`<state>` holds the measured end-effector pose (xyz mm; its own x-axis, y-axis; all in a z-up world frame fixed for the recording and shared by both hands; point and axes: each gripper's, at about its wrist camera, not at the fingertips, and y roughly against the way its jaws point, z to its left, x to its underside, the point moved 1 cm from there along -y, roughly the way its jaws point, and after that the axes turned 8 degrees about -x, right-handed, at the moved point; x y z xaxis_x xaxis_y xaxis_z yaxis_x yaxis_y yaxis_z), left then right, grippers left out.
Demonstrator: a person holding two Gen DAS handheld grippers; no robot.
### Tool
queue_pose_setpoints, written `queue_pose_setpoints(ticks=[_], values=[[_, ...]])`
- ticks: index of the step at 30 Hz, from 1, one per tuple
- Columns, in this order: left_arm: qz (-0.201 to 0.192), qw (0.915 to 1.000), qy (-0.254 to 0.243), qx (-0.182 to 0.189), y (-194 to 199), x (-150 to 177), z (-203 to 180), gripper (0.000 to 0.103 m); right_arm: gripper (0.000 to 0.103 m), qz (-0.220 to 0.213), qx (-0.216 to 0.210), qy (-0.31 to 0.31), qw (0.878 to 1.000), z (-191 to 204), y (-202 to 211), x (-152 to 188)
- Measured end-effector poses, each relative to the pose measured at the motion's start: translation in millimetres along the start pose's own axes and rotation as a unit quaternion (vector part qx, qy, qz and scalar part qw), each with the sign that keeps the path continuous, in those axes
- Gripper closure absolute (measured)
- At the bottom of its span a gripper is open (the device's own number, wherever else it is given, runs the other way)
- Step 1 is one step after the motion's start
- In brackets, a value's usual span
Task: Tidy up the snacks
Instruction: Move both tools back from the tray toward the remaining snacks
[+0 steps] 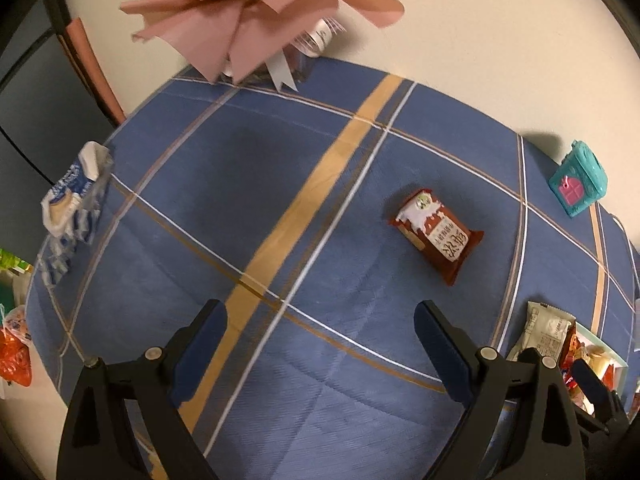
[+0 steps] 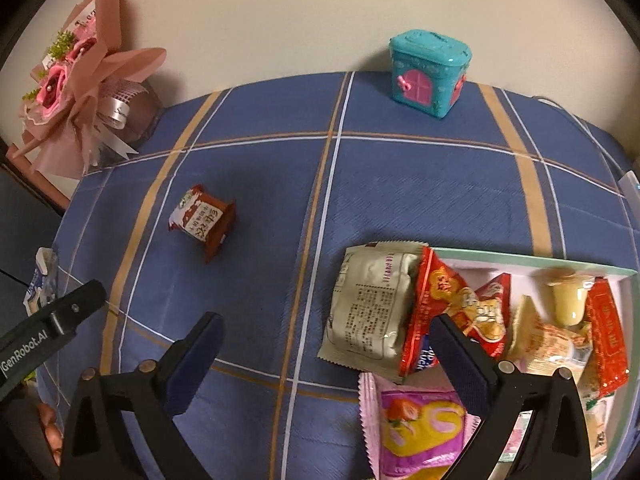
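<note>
While both pairs of tongs stand wide apart with nothing between their dark blue pads, the left tongs [image 1: 320, 344] hang over bare blue plaid cloth on the table [image 1: 304, 184], and the right tongs [image 2: 328, 360] straddle the near edge of the snack heap. Just beyond the right tongs lies a flat, matte grey-white sachet [image 2: 370, 306] printed with fine text, resting partly over the rim of a shallow pale tray [image 2: 520, 258]. Beside the sachet sit glossy red crinkled packets [image 2: 452, 304], a small yellow jelly cup [image 2: 570, 300] and, nearer the camera, a pink packet with a serrated edge [image 2: 416, 428], partly hidden by the tongs. The tray's right end is cut off by the lens. Well left of the tray, alone on the cloth, lies a brown, pillow-shaped snack bar [image 2: 204, 222] with white icing print. Farther behind the tray stands a teal toy house [image 2: 430, 72] with a pink door, against the wall. At the table's far left corner leans a pink paper bouquet [image 2: 76, 88]. A crumpled blue-and-white wrapper [image 1: 74, 196] sits at the left edge.
</note>
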<state>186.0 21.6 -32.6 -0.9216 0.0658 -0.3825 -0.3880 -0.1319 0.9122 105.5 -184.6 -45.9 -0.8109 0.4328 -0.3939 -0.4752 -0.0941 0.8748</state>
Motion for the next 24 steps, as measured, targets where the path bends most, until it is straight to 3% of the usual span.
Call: queue_pose_setpoints(ticks=[13, 18, 24], values=[[0.017, 0.9995, 0.007, 0.025, -14.9, -0.2, -1.0, 0.008, 0.0, 0.001, 0.02, 0.019, 1.0, 9.8, -17.4, 3.0], [0.02, 0.9993, 0.017, 0.028, -17.0, -1.5, 5.3, 0.008, 0.0, -0.005, -0.002, 0.019, 1.0, 14.3, -13.1, 0.9], [0.025, 0.999, 0.021, 0.031, -20.6, -1.6, 8.6, 0.008, 0.0, 0.003, 0.016, 0.025, 1.0, 17.6, -22.2, 4.0]])
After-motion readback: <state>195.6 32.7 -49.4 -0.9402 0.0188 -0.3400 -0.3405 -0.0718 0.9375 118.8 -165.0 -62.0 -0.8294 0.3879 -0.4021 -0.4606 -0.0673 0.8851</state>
